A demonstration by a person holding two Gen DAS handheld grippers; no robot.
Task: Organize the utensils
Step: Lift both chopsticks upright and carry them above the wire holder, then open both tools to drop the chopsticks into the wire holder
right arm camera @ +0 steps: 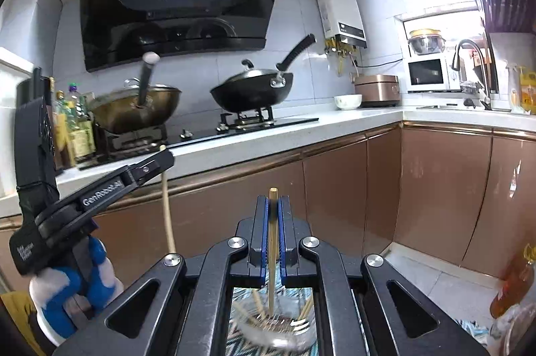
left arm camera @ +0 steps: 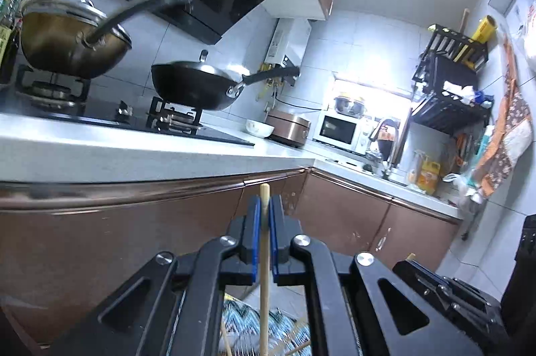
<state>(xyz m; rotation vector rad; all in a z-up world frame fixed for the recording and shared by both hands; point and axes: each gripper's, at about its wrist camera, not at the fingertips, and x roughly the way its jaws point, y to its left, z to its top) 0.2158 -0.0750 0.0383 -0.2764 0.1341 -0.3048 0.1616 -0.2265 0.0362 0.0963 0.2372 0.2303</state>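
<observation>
My left gripper (left arm camera: pixel 264 205) is shut on a pale wooden chopstick (left arm camera: pixel 264 272) that stands upright between its blue pads. It also shows in the right wrist view (right arm camera: pixel 164 156), at the left, with the same chopstick (right arm camera: pixel 167 208) hanging down. My right gripper (right arm camera: pixel 273 208) is shut on a second chopstick (right arm camera: pixel 273 255), held upright. Below it a clear glass bowl (right arm camera: pixel 278 322) holds several more chopsticks and forks on a patterned cloth. That bowl shows only partly below the left gripper (left arm camera: pixel 288 339).
Brown cabinet fronts (right arm camera: pixel 335 188) under a white counter (right arm camera: pixel 284 130) face both grippers. On the hob stand a brass wok (right arm camera: pixel 134 111) and a black wok (right arm camera: pixel 254 91). A white bowl (right arm camera: pixel 348 101), rice cooker (right arm camera: pixel 377 88), microwave (right arm camera: pixel 428 73) and sink tap (right arm camera: pixel 472 68) lie right.
</observation>
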